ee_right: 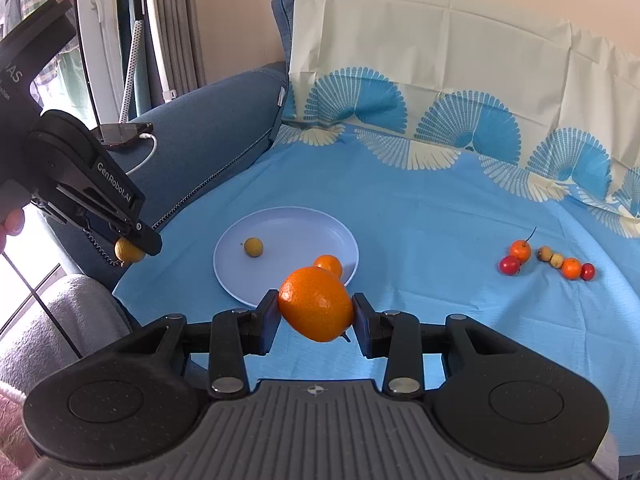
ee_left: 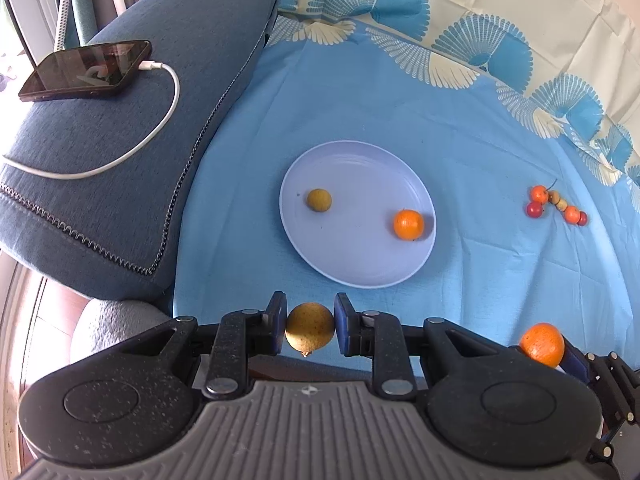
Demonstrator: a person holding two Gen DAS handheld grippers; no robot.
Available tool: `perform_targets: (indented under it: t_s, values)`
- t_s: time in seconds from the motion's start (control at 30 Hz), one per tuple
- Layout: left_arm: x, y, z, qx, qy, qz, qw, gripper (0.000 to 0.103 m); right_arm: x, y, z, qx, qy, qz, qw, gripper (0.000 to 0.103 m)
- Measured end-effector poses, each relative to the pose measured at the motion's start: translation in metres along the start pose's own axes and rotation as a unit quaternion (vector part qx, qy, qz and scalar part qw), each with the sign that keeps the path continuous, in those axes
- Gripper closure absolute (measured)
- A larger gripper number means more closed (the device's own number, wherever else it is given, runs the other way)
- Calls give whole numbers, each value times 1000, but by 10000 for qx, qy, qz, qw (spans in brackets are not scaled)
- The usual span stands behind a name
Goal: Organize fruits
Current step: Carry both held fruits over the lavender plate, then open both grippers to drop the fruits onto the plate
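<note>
Left wrist view
- Left gripper (ee_left: 310, 330): jaws clamped on a yellow-green fruit (ee_left: 310, 331), held clear of the blue cloth (ee_left: 460, 152), short of the plate.
- Plate (ee_left: 344, 272): lavender, flat on the cloth ahead of my fingers. It holds two pieces, a small yellow-green fruit (ee_left: 319, 200) at left and a small orange (ee_left: 408, 224) near the right rim, well apart.
- Loose cluster (ee_left: 556, 205): small red, orange and tan fruits on the cloth to the right of the plate, not yet collected.
- Right gripper (ee_left: 546, 346): enters at lower right, carrying a large orange (ee_left: 542, 344).
- Off-task: phone (ee_left: 86, 70) on a charging cable (ee_left: 120, 152) on the blue cushion (ee_left: 168, 80).

Right wrist view
- Right gripper (ee_right: 316, 310): jaws clamped on the large orange (ee_right: 315, 307), raised above the cloth (ee_right: 440, 220) at the near rim of the plate (ee_right: 288, 220).
- Left gripper (ee_right: 134, 246): at left over the table edge, yellow-green fruit (ee_right: 127, 251) pinched at its tip.
- Plate contents: small yellow-green fruit (ee_right: 253, 247); small orange (ee_right: 328, 264), partly hidden behind my held one.
- Cluster (ee_right: 548, 260): right of the plate, well apart from it.
- Judgement: I read both fruits as held for deposit on the plate, which serves as the collection point; the bare middle looks the safest drop, since round fruit may roll.
</note>
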State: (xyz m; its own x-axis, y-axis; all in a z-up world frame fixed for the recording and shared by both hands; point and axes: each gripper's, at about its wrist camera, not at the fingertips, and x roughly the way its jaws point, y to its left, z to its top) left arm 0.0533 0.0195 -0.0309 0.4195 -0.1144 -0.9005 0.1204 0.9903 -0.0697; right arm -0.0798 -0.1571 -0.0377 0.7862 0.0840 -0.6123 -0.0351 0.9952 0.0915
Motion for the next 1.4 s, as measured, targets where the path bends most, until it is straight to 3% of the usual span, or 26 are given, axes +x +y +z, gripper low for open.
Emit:
perform_targets:
  t_s: [0.63,0.87,1.07,1.13,1.17,1.2,1.23,1.3,1.4]
  values:
    - [86,-24,86,118,-59,21,9999,75,116,8,41,35,320,115,9994,63]
    - [133,-23,100,356,94,326,9988,75,164,11,48,-70,549,171,9983,63]
    - [152,-21,106,462,187,316,9983,75,193,18,41,-190,784,162,9966,63]
    - [150,-22,107,561,113,193,9982,51,199,19,41,-201,825,149,9963,62]
    - [147,-22,108,602,14,159,9981,16,200,20,42,-200,793,152,9965,61]
    - [143,-23,109,608,-153,199,9978,1,199,19,44,-202,733,157,9970,51]
    - [136,-22,108,613,-404,274,9969,0,197,20,46,-224,668,148,9974,35]
    - [124,-24,105,829,-652,390,9937,0,189,19,49,-252,485,59,9985,18]
    - [107,-24,92,1013,-803,666,9894,0,174,16,51,-286,378,18,9989,12]
